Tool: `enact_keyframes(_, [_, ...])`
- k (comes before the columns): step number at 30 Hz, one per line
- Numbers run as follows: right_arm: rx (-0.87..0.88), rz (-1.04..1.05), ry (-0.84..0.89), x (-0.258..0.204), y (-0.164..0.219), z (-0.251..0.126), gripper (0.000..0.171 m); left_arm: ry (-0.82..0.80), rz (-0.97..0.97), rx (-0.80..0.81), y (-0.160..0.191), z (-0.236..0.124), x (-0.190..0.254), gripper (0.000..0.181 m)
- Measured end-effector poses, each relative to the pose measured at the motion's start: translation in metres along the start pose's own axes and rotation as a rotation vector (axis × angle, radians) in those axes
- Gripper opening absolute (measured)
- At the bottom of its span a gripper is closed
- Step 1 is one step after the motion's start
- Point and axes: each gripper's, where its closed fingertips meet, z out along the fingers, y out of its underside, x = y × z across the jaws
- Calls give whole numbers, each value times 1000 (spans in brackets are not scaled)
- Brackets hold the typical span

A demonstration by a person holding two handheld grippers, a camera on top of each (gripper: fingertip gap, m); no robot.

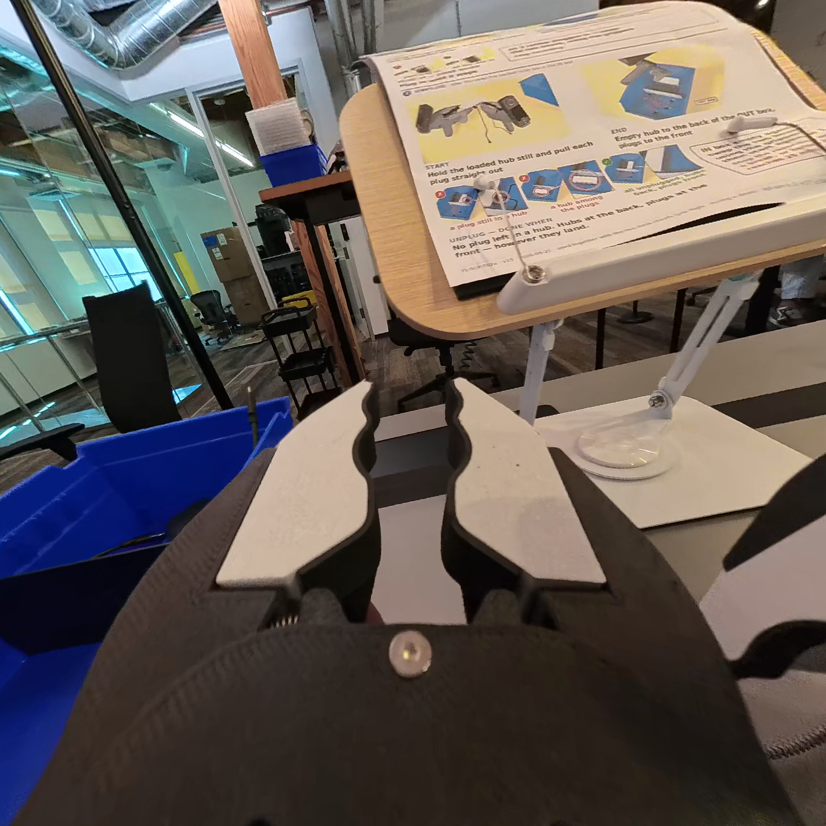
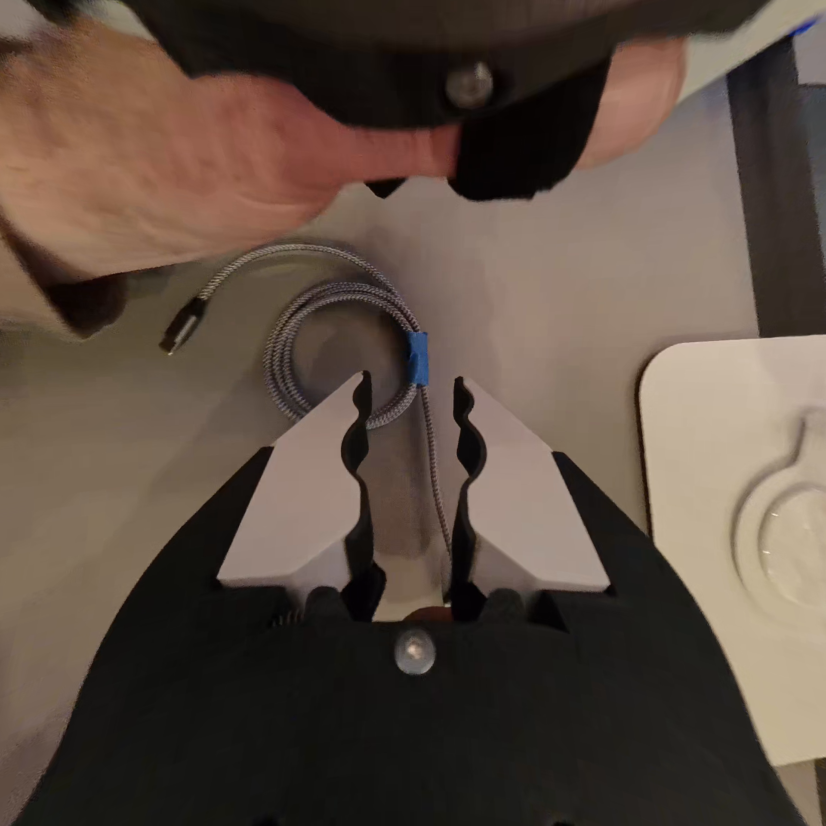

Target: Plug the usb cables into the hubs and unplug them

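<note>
Early stage, nothing plugged: right gripper (image 2: 412, 380) fingers spread above taped coiled usb cable (image 2: 286, 353) on tabletop (image 2: 536, 277), left gripper (image 1: 411, 389) fingers spread, empty, no hub visible.

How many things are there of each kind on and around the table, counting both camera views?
Coiled braided USB cables: 1
Blue tape bands: 1
Blue bins: 1
White stand bases: 1
Instruction sheets: 1
Hand-held grippers, left and right: 2
Total: 7
</note>
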Motion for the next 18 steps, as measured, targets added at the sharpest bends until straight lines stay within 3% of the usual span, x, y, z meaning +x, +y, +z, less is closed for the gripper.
enact_keyframes(5, [-54, 59, 9, 5, 9, 21, 28, -26, -79, 0, 2, 0, -15, 26])
enact_keyframes(11, [-22, 109, 7, 7, 11, 26, 6, -22, -91, -1, 2, 1, -15, 25])
enact_keyframes(18, [45, 104, 18, 8, 9, 11, 4, -6, -74, -14, 6, 3, -9, 21])
